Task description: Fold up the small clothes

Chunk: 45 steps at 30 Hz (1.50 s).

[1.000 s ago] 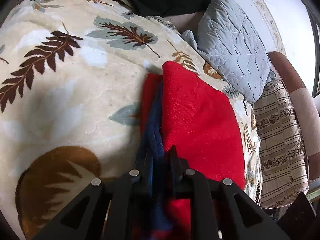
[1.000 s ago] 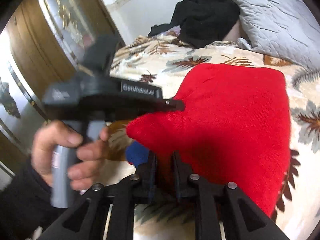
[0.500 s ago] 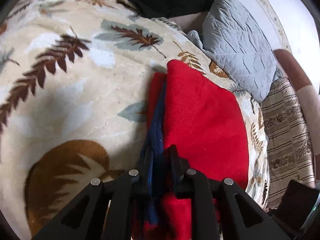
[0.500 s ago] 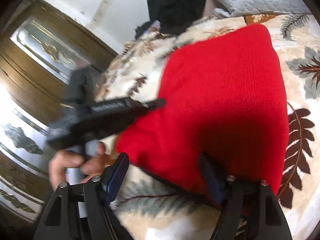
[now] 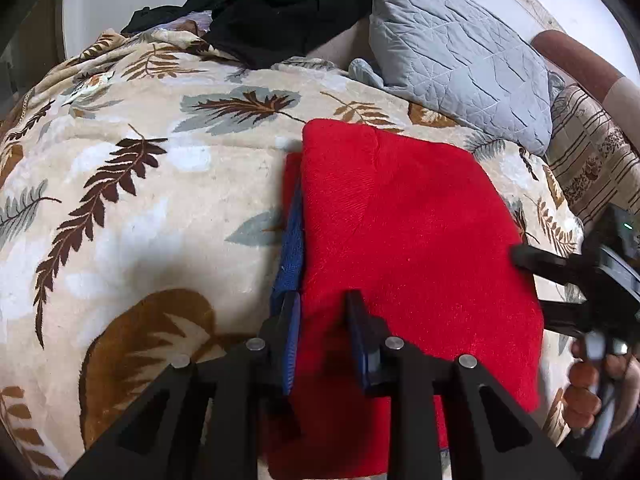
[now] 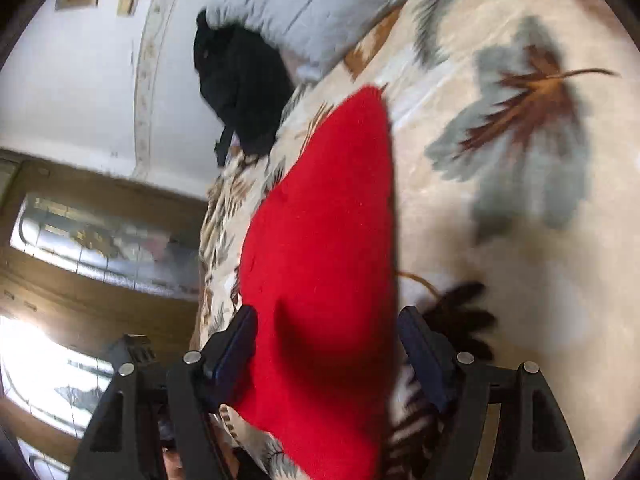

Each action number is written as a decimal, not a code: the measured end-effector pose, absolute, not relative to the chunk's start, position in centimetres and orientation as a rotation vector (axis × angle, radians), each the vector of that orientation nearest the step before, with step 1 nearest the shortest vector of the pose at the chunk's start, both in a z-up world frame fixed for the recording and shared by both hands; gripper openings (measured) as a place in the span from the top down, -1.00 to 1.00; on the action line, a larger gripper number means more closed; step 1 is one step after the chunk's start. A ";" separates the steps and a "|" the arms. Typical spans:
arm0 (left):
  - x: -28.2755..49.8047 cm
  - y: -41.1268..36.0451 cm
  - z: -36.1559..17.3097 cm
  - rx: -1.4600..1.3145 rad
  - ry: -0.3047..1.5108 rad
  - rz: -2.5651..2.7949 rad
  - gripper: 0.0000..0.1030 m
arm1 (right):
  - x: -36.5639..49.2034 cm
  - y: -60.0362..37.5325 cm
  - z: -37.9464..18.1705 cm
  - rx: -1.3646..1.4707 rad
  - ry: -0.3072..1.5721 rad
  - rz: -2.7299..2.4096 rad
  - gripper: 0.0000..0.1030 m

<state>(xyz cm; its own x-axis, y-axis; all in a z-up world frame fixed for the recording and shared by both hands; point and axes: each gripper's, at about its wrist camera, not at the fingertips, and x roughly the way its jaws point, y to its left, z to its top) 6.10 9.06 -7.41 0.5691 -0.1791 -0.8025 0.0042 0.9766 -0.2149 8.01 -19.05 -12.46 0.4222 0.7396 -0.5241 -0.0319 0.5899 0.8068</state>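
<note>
A folded red knit garment [image 5: 408, 240] with a blue trim [image 5: 292, 240] along its left edge lies on the leaf-patterned blanket [image 5: 140, 200]. My left gripper [image 5: 324, 314] is at its near left edge. Its jaws are opening, with the red cloth lying loosely between the fingers. My right gripper [image 6: 328, 340] stands wide open and rolled over, straddling the garment's [image 6: 320, 260] right edge without pinching it. In the left wrist view that right gripper [image 5: 532, 286] shows at the garment's right side, with a person's hand [image 5: 584, 392] on its handle.
A grey quilted pillow [image 5: 460, 64] and a heap of black clothing [image 5: 272, 4] lie at the head of the bed. A striped cushion [image 5: 592, 160] sits at the right. A wooden cabinet with glass panels [image 6: 100, 280] stands beside the bed.
The right gripper opened and let go of the red cloth, then rolled and slid along to the garment's right edge. The left jaws have spread apart from their pinch on the blue trim.
</note>
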 end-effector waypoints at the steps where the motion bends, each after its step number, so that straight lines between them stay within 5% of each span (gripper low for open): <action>1: 6.2 9.1 -7.5 -0.200 0.963 -0.105 0.50 | 8.6 -18.3 -13.0 0.817 1.052 0.569 -0.40; 2: 6.2 9.2 -7.7 -0.195 0.963 -0.104 0.49 | 9.0 -17.4 -13.1 0.807 1.069 0.599 -0.15; 6: 6.0 9.4 -8.0 -0.194 0.952 -0.111 0.49 | 7.8 -15.1 -9.0 0.569 1.008 0.540 0.12; 10: 5.8 9.4 -8.1 -0.204 0.951 -0.124 0.49 | 7.9 -14.5 -10.5 0.493 1.057 0.479 0.08; 16: 5.9 9.8 -8.3 -0.227 0.951 -0.137 0.48 | 9.7 -17.6 -10.3 0.739 1.025 0.536 -0.34; 19: 5.9 9.9 -8.3 -0.228 0.950 -0.138 0.48 | 12.3 -17.4 -12.2 0.801 1.066 0.532 -0.31; 20: 5.8 9.9 -8.3 -0.232 0.950 -0.139 0.48 | 13.0 -17.2 -12.6 0.829 1.098 0.553 -0.07; 22: 5.8 10.1 -8.4 -0.243 0.951 -0.139 0.48 | 12.2 -15.4 -9.6 0.639 1.046 0.521 0.09; 26: 5.8 9.9 -8.4 -0.242 0.951 -0.145 0.47 | 10.8 -13.9 -8.0 0.423 1.005 0.462 0.11; 33: 5.8 10.1 -8.4 -0.256 0.948 -0.143 0.47 | 7.9 -17.1 -9.5 0.661 1.010 0.518 -0.41; 36: 5.8 10.0 -8.3 -0.250 0.946 -0.140 0.47 | 6.0 -16.6 -10.8 0.669 1.060 0.551 -0.41; 38: 5.7 10.0 -8.3 -0.251 0.944 -0.141 0.47 | 5.3 -14.9 -11.1 0.540 1.094 0.524 -0.01; 40: 5.7 10.2 -8.3 -0.260 0.942 -0.142 0.47 | 4.5 -14.0 -8.9 0.452 1.035 0.504 0.15; 45: 5.5 10.9 -8.0 -0.318 0.948 -0.161 0.46 | 4.1 -13.8 -9.5 0.387 1.064 0.463 0.07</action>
<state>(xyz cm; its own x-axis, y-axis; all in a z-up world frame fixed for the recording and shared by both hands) 5.49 10.87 -7.96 0.5762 -0.2728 -0.7704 -0.0036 0.9418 -0.3362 4.06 -13.80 -9.50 0.4063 0.5372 -0.7391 -0.1744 0.8397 0.5143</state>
